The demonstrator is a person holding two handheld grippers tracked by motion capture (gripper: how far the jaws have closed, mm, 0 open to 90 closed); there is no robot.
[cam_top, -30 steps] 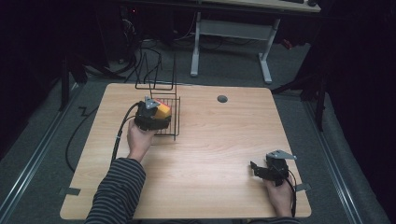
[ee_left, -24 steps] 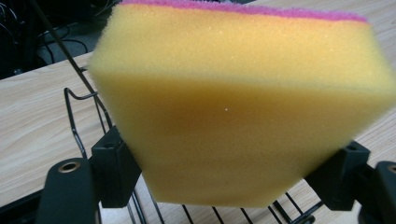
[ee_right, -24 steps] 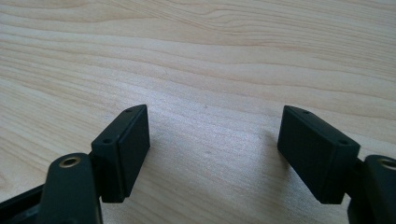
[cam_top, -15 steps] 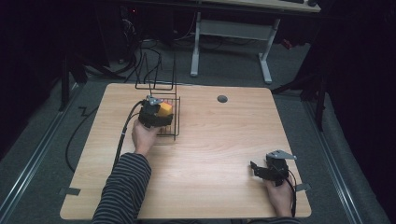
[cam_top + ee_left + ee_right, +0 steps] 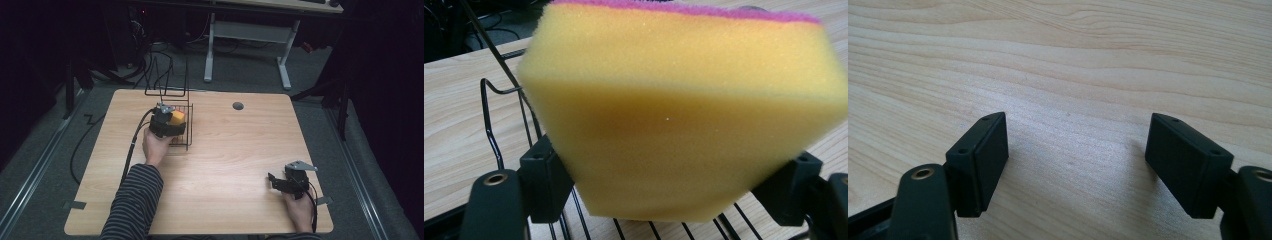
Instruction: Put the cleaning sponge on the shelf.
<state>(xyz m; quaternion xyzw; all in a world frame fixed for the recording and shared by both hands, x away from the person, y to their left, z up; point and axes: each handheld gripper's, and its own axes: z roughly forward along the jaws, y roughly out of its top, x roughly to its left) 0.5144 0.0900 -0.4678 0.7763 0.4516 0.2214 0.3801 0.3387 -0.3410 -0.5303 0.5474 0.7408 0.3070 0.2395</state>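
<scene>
Left tongs (image 5: 664, 190) easing open around sponge (image 5: 684, 115).

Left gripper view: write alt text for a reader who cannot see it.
A yellow sponge with a purple top layer sits squeezed between the left gripper's two black jaws, close to the camera. Below and to the left run the black bars of a wire rack, standing on a light wood table.

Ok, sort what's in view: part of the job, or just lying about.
Part of the job:
sponge, pinched in the left gripper
wire basket under it

Lying about:
right gripper, open, nothing between its jaws
table
desk behind
</scene>
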